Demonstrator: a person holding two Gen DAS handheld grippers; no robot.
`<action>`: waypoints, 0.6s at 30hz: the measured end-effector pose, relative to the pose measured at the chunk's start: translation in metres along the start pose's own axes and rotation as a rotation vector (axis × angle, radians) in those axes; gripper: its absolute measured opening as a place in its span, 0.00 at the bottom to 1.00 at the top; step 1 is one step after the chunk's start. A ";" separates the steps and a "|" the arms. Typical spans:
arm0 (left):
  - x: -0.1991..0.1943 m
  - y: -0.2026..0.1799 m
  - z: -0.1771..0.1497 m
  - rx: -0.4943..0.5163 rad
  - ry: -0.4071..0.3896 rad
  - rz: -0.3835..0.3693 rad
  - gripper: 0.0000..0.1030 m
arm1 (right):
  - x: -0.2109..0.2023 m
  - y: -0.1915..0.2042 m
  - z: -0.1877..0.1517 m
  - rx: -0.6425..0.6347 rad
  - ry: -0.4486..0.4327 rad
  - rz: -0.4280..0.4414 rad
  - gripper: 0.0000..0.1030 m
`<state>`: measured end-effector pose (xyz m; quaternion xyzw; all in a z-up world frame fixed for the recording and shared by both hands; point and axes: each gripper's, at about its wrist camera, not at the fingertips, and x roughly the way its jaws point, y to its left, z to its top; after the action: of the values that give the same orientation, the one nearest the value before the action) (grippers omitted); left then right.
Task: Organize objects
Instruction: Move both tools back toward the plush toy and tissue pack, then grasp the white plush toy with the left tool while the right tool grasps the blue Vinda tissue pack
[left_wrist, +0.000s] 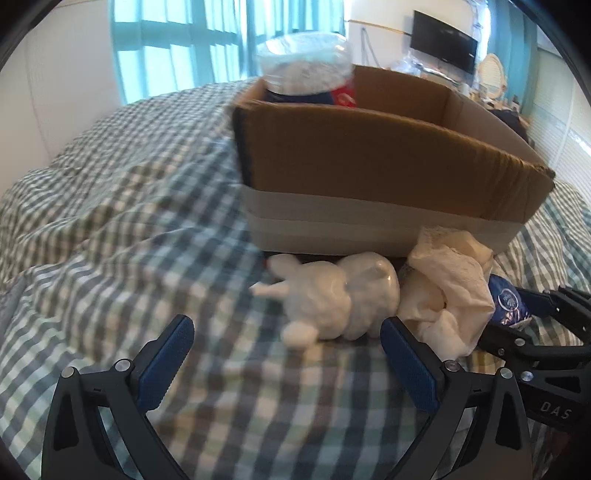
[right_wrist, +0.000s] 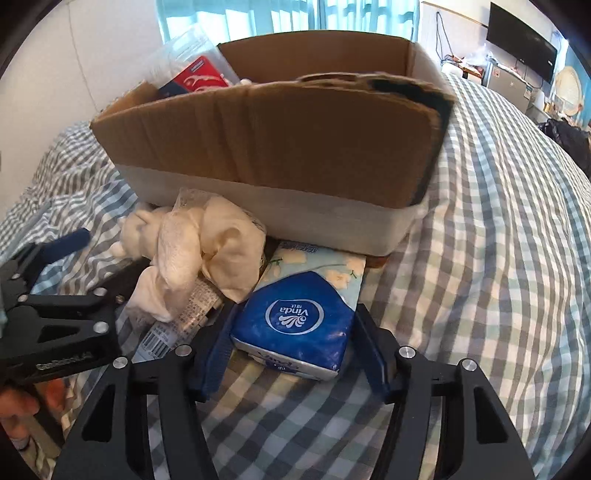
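Your left hand-held gripper (left_wrist: 286, 341) hangs spread wide over the checked bedspread (left_wrist: 110, 221), its blue pads clear of everything; the white rabbit figurine (left_wrist: 332, 295) lies on its side just ahead, between the fingertips' line and the cardboard box (left_wrist: 369, 162). Only this left view shows the rabbit whole. Right of it sits the crumpled cream cloth (left_wrist: 447, 280), touching the rabbit and the box's taped base.

In the right wrist view the cloth (right_wrist: 207, 251) hides most of the rabbit, but you get what the left view barely catches: the blue Vinda tissue pack (right_wrist: 295, 325) resting partly on a floral tissue pack (right_wrist: 325, 266) that reaches under the box's (right_wrist: 277, 147) front edge. Your right hand-held gripper (right_wrist: 291, 350) straddles the Vinda pack, a pad at each side; whether they press on it I cannot tell. A clear plastic bottle (right_wrist: 192, 55) pokes out of the box's left end.
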<state>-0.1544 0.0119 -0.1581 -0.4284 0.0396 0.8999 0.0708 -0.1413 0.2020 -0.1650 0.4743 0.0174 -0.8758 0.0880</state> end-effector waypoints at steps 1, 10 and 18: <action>0.002 -0.003 0.001 0.009 0.004 -0.003 1.00 | -0.002 -0.001 -0.001 -0.008 -0.003 -0.008 0.59; 0.010 -0.012 0.007 -0.002 0.020 -0.035 1.00 | -0.009 -0.008 -0.002 0.005 -0.009 -0.015 0.58; 0.031 -0.006 0.012 -0.070 0.057 -0.087 1.00 | -0.010 -0.008 -0.004 -0.005 -0.011 -0.033 0.58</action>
<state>-0.1819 0.0224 -0.1741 -0.4573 -0.0085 0.8844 0.0934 -0.1341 0.2115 -0.1597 0.4688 0.0267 -0.8797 0.0748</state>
